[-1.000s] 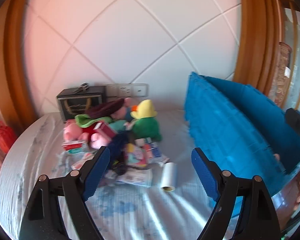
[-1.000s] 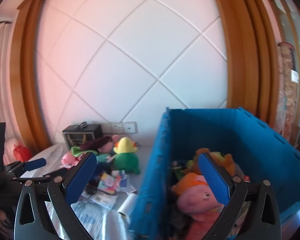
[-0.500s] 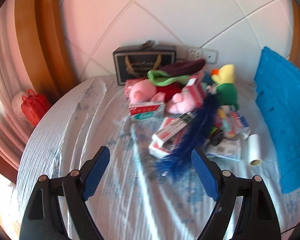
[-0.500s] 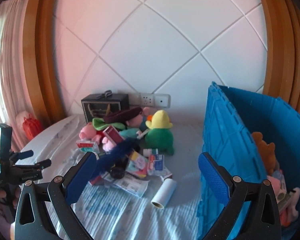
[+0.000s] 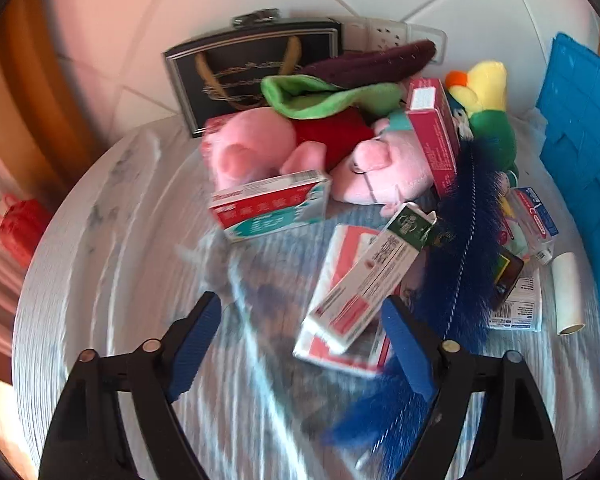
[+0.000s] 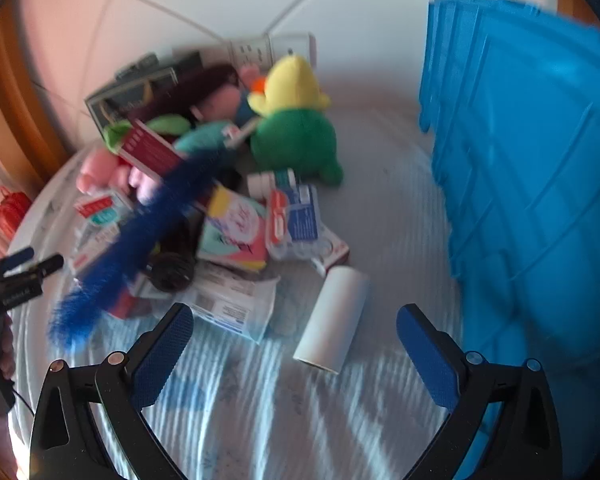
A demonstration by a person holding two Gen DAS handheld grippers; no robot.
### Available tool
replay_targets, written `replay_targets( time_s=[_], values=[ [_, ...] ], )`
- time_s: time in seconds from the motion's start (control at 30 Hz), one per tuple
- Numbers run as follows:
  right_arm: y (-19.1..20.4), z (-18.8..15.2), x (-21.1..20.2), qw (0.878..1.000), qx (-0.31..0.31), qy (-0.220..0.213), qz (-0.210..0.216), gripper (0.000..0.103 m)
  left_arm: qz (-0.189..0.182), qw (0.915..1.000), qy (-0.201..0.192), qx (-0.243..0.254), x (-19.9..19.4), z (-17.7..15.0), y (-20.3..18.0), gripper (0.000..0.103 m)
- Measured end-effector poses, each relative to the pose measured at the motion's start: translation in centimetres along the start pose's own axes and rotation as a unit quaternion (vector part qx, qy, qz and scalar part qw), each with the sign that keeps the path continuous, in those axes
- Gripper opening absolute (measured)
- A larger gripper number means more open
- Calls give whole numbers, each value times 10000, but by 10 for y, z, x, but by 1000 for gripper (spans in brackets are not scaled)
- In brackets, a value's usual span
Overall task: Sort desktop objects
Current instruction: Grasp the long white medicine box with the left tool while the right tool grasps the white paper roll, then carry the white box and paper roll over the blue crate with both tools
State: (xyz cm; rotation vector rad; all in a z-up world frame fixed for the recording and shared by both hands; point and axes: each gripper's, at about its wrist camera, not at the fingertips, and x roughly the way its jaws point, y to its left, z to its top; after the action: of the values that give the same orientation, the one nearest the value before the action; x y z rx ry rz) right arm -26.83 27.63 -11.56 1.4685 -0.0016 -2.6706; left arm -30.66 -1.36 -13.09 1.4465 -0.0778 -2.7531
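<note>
Both grippers had dropped toward the pile left of the bin. Left gripper, just narrowing, and right gripper were open, empty. Pile remained unsorted.

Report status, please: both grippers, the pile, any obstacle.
Left gripper open, jaws just narrowed slightly, empty. Right gripper open, empty, above white roll. Pile unsorted beside blue crate. Blue feather lies across boxes.
</note>
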Motion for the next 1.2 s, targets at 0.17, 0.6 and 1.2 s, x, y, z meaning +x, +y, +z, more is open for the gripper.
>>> replay_targets(
  time_s=[0.17, 0.6, 1.2],
  values=[
    [-12, 0, 40, 9983, 260, 508, -102, 103, -369, 9981, 305, 395, 35, 14, -24, 66],
    [-30, -2, 100, 9918, 449, 1186, -163, 67, -407, 9982, 445, -23, 33, -10, -26, 21],
    [-31, -19, 94, 9932, 278, 1125, -96, 46, -276, 9978, 207, -561, -45, -75, -9, 21]
  ],
)
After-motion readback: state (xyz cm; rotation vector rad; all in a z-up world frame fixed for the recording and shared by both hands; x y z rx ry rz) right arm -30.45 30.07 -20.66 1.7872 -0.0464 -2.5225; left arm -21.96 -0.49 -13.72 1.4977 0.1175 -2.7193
